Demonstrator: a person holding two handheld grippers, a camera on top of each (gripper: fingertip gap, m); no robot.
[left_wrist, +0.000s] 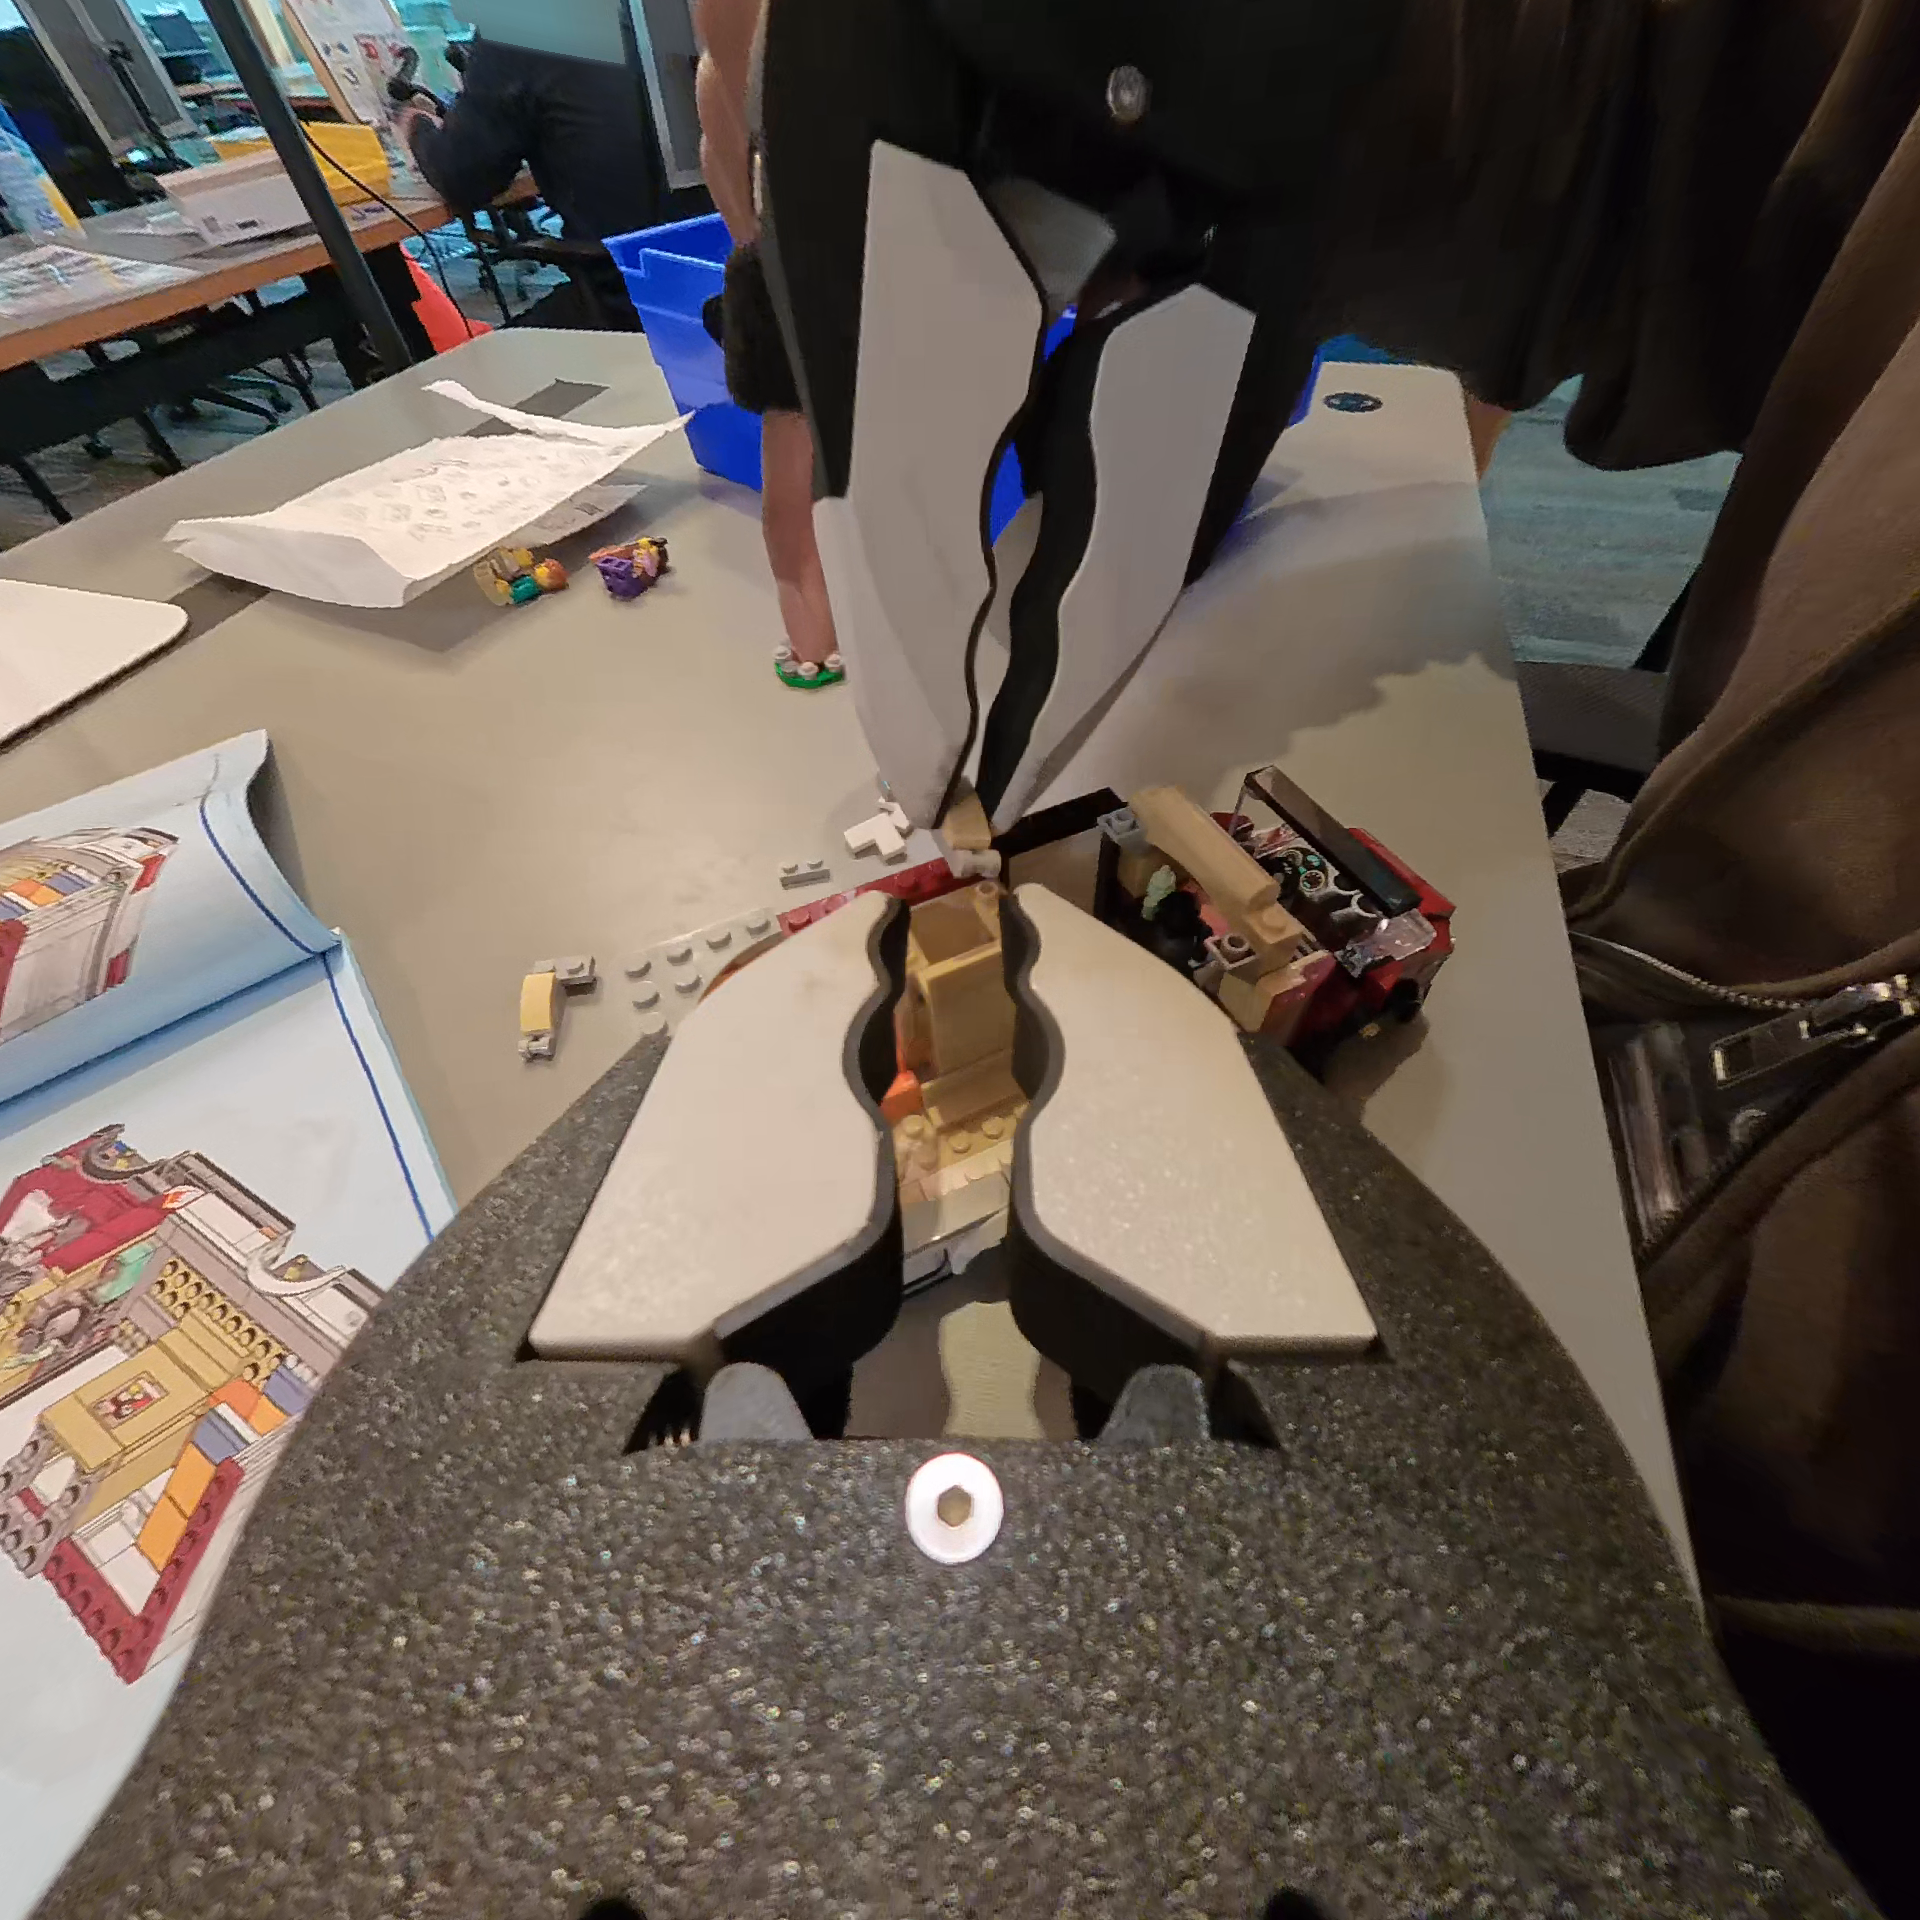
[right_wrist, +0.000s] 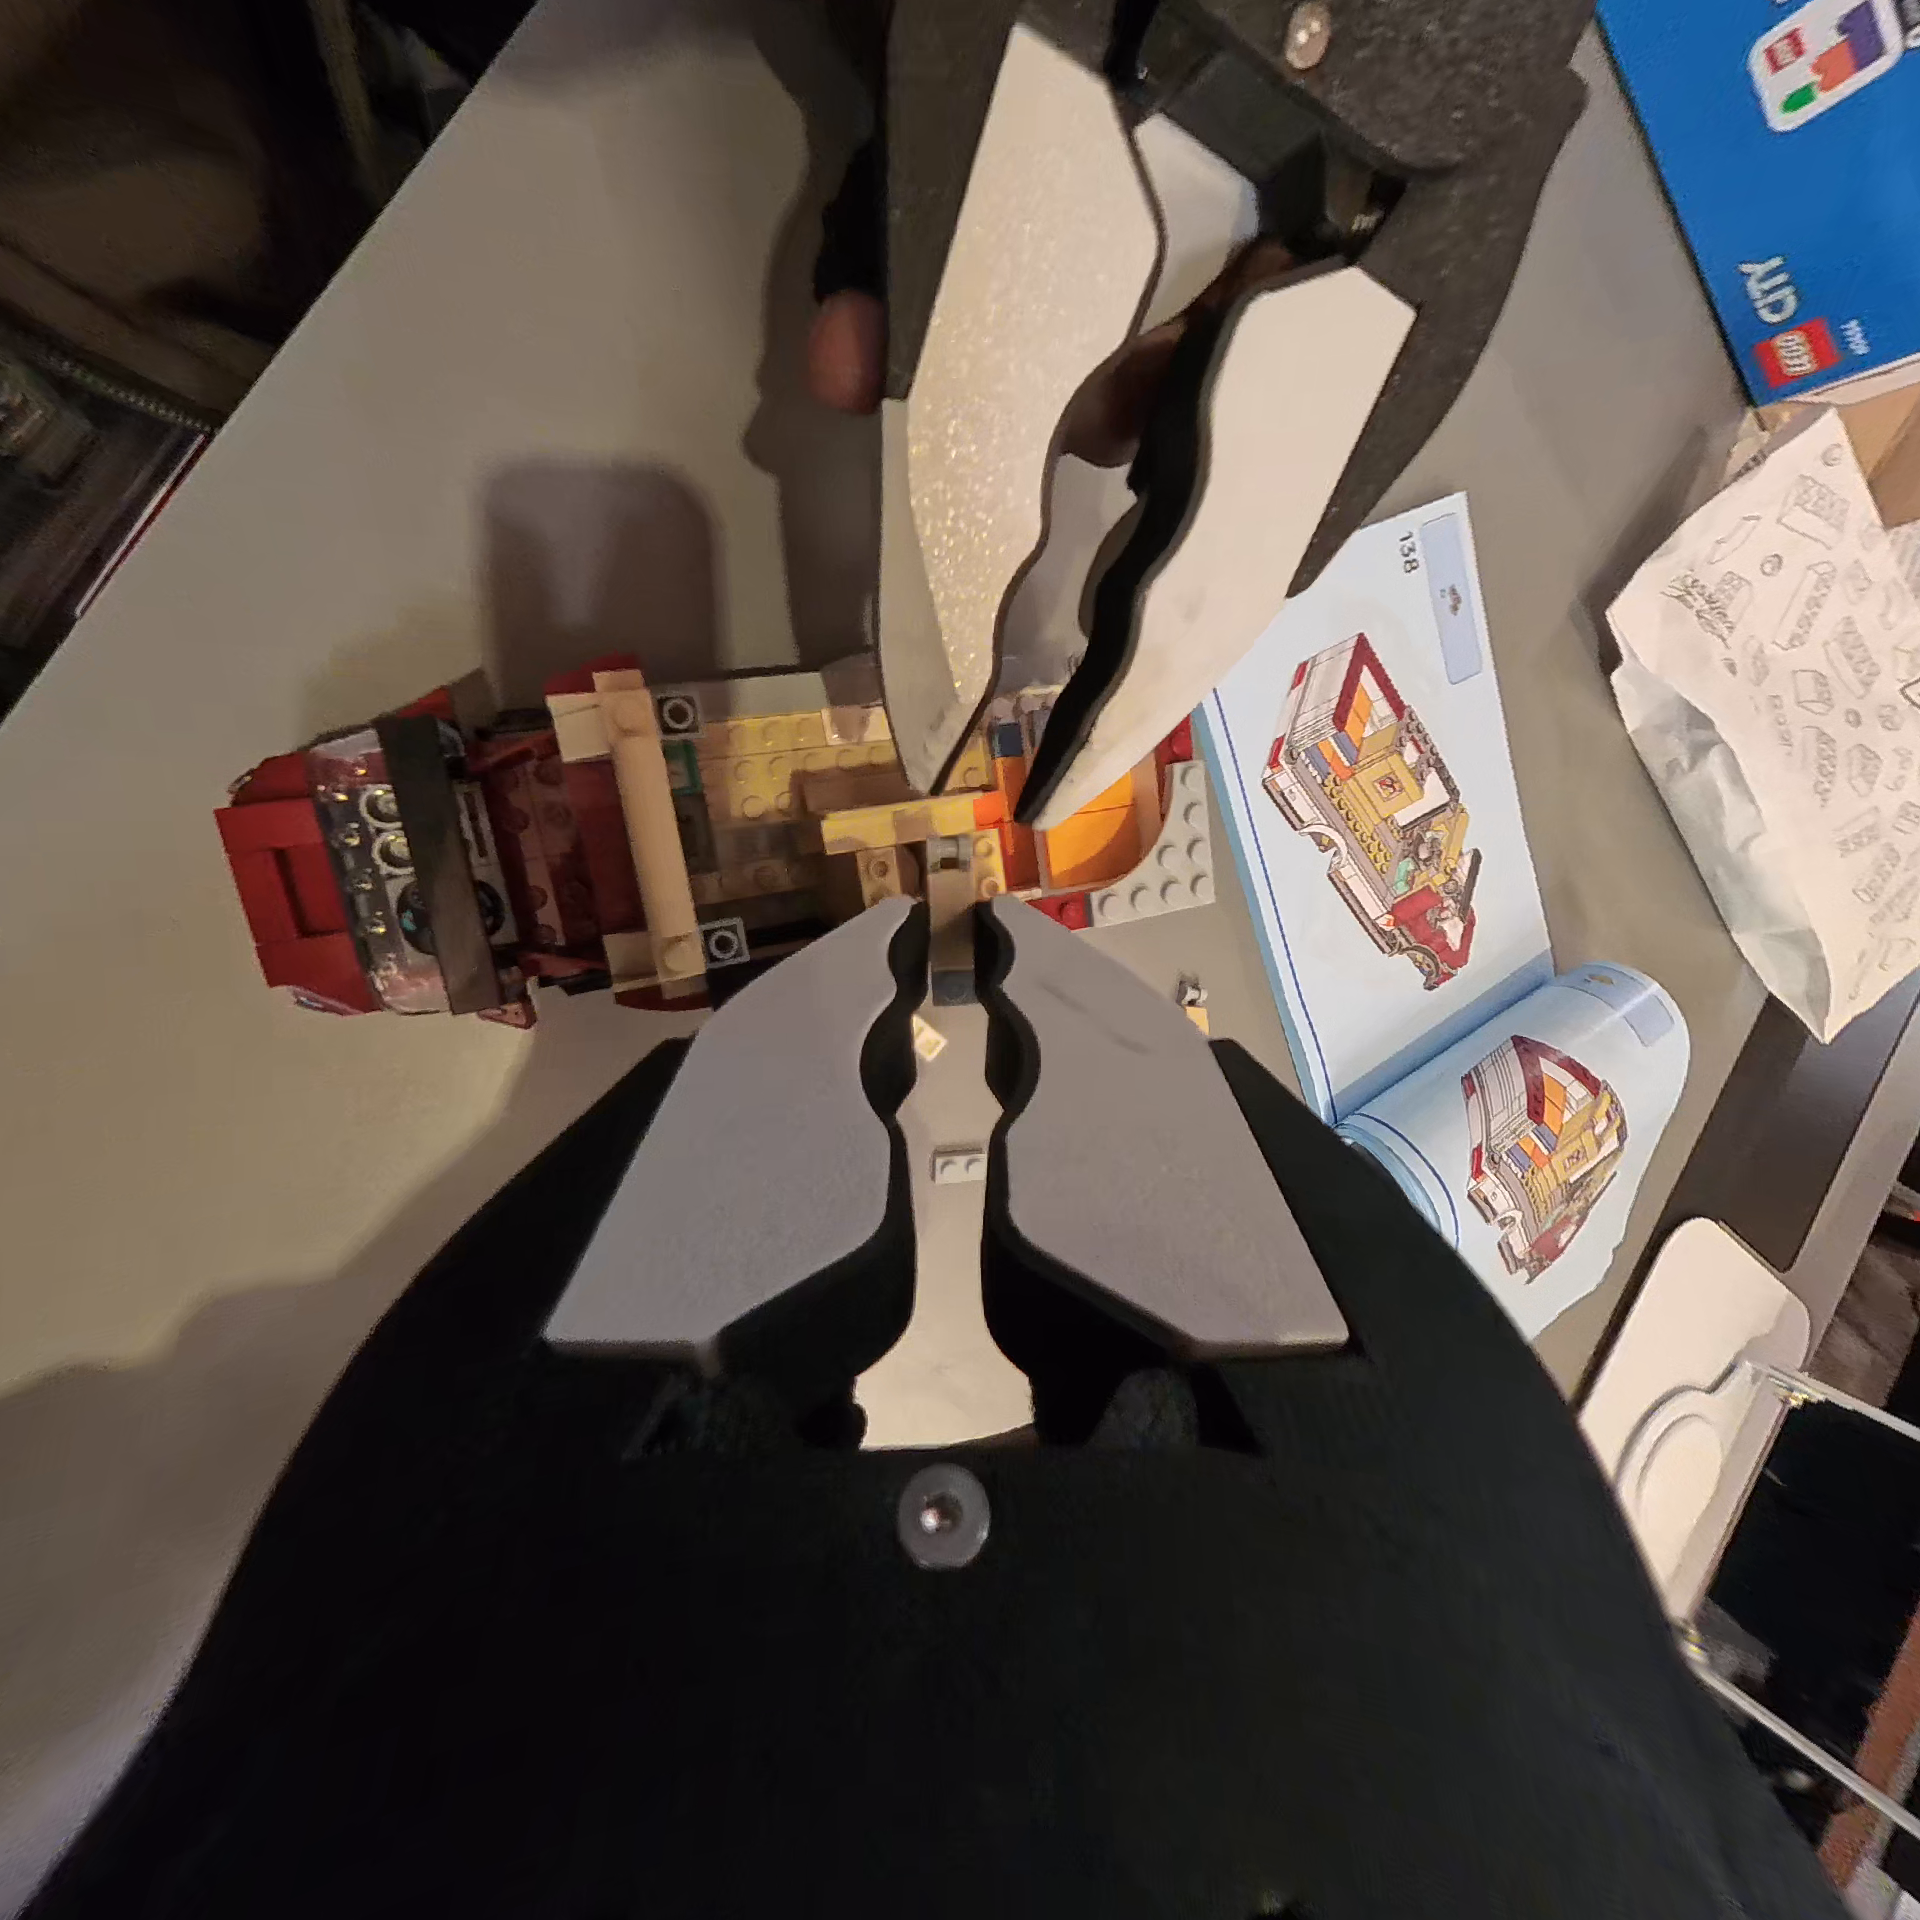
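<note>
While the dark-red and tan toy-brick vehicle (right_wrist: 582, 831) lies on the grey table (right_wrist: 343, 540), the left gripper (left_wrist: 954, 904) straddles its tan brick column (left_wrist: 961, 987), jaws narrowly apart, grip uncertain; the right gripper (right_wrist: 948, 914) pinches a small tan brick piece (right_wrist: 948, 930).

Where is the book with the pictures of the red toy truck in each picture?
Left wrist view: the instruction booklet lies open along the left edge, beside the left tool.
Right wrist view: the same booklet lies open at the right, past the right tool.
Shared landmark: the red and tan brick truck on the grey table.
</note>
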